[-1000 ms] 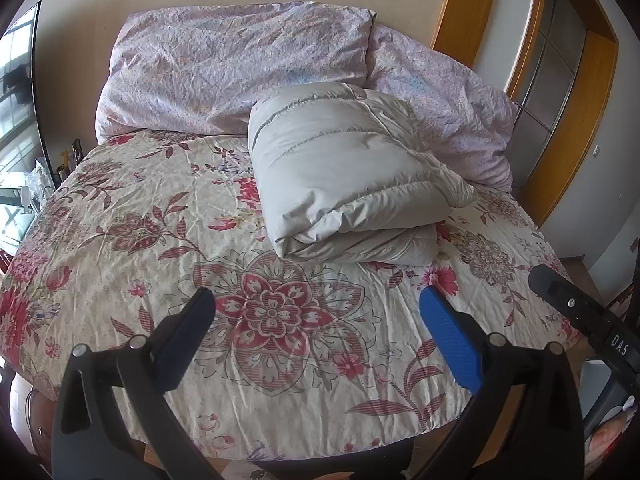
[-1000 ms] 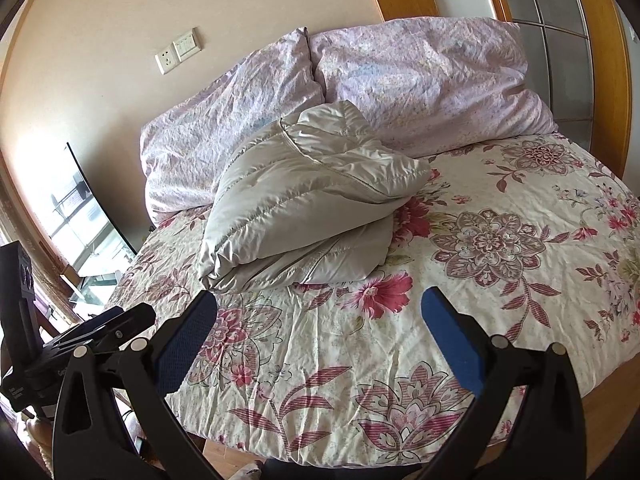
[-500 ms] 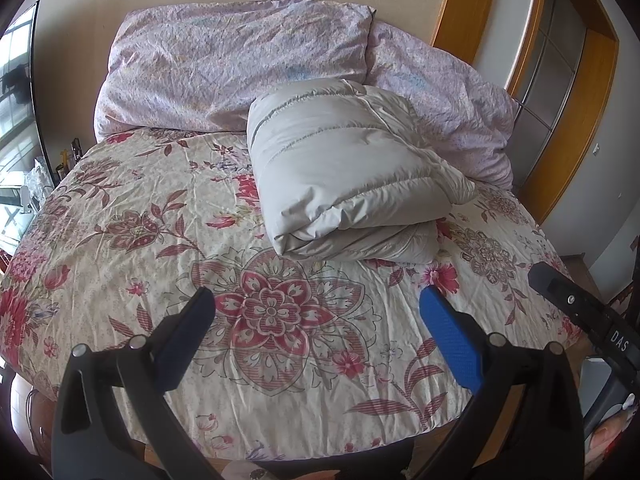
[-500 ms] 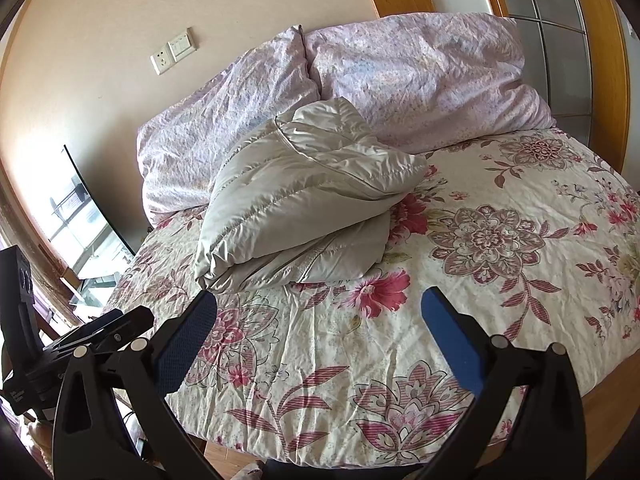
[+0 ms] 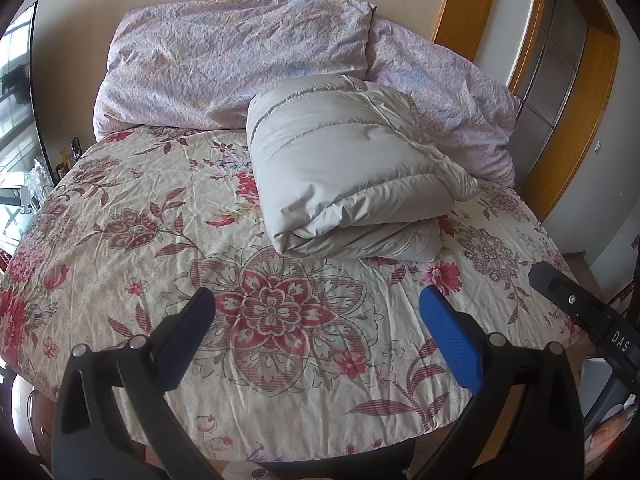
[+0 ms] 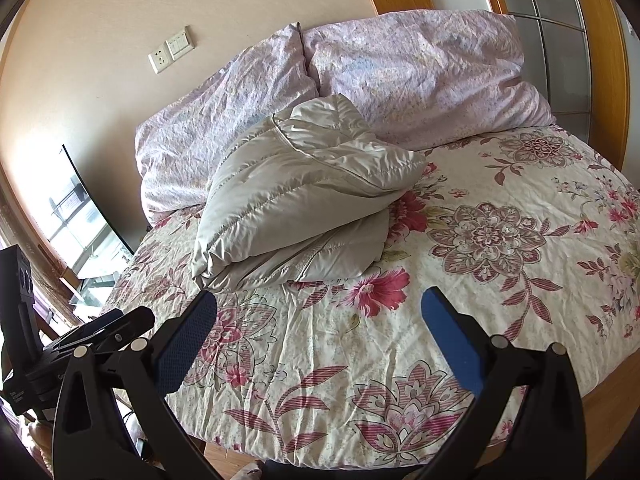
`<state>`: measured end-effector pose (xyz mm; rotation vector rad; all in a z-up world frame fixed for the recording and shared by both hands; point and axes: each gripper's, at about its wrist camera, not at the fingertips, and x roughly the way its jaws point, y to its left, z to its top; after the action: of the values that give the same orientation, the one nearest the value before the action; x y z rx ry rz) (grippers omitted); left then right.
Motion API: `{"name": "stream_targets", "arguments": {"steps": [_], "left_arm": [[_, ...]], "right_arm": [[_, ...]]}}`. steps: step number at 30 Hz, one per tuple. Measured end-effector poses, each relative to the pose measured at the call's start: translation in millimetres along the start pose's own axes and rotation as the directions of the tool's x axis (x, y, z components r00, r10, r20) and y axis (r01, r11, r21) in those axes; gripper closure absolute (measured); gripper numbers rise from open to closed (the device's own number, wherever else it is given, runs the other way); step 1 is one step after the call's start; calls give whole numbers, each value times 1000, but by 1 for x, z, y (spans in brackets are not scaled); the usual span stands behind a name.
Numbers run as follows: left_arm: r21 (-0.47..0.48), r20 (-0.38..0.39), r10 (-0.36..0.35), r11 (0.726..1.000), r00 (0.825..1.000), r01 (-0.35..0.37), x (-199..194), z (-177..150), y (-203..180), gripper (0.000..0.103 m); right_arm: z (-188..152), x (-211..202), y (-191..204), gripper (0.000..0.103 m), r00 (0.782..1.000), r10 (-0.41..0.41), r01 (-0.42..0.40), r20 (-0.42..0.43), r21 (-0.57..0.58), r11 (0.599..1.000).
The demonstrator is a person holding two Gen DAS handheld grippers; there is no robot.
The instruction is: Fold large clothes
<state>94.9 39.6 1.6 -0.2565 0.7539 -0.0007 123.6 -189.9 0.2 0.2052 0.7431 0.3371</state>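
Little moved since earlier frame: right view drifted slightly, folded puffer jacket (image 5: 352, 176) unmoved on bed (image 5: 120, 208) by pillows (image 5: 240, 64). Left claw (image 5: 316, 328), right claw (image 6: 320, 332) both spread, empty. Jacket looked light, soft, slippery, springy; best pinched at folded edge

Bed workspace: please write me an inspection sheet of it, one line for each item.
Surface: floral bedspread, wrinkled, covers the bed.
Job's things: grey puffer jacket, folded into a bundle, lies near the pillows, touched by no gripper.
Clutter: nothing seen on the bedspread.
Grippers: left gripper open, empty, above the near edge of the bed; right gripper open, empty, likewise.
Cables: nothing seen.
Surroundings: two lilac pillows against a beige wall; wall socket and switch; wooden door frame; window on the left.
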Motion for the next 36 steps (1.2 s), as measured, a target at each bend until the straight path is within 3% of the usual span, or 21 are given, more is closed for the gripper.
{"name": "stream_targets", "arguments": {"steps": [36], "left_arm": [[4, -9, -6, 1000, 1000, 6, 6, -1, 1, 2]], "right_arm": [[-2, 3, -4, 1, 1000, -3, 3, -8, 6, 1000]]}}
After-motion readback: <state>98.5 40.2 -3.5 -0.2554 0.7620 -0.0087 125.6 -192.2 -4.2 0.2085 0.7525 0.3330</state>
